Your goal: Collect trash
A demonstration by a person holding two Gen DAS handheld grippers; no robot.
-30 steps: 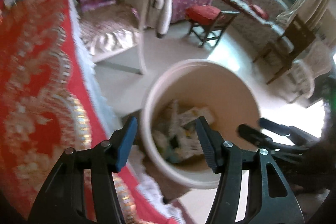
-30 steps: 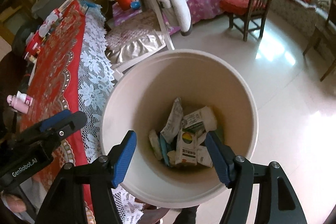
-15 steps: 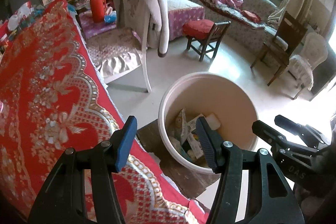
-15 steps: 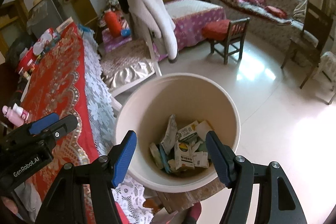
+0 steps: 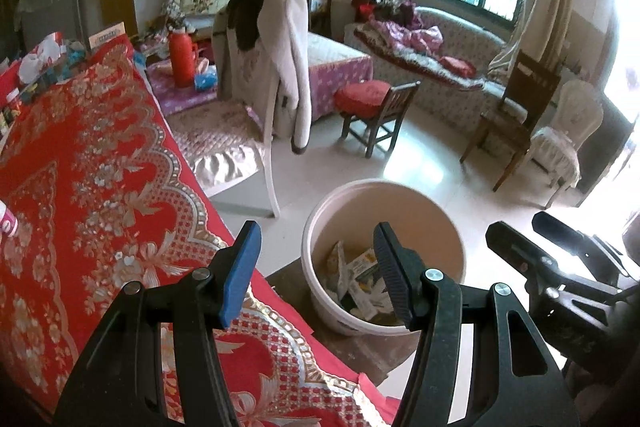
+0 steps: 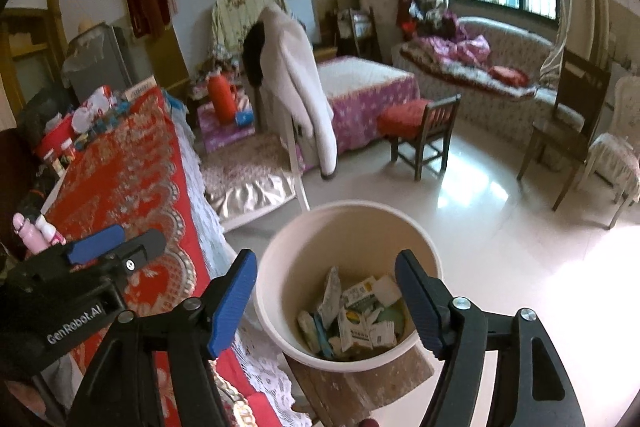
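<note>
Left gripper [image 5: 316,267] spread, empty; right gripper [image 6: 326,295] opening, empty; bucket [image 6: 280,267] bottom only right view.

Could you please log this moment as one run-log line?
left gripper: open, empty | right gripper: opening, empty | bucket: holds trash

Bin [image 6: 280,259] base hidden behind its own wall; trash [image 6: 352,315] labels too small to read. Pink bottle [image 5: 6,223] cut by left edge. Far-desk clutter [image 6: 92,115] (boxes? packets?) too small. Stool [image 6: 360,387] under bin partly covered.
</note>
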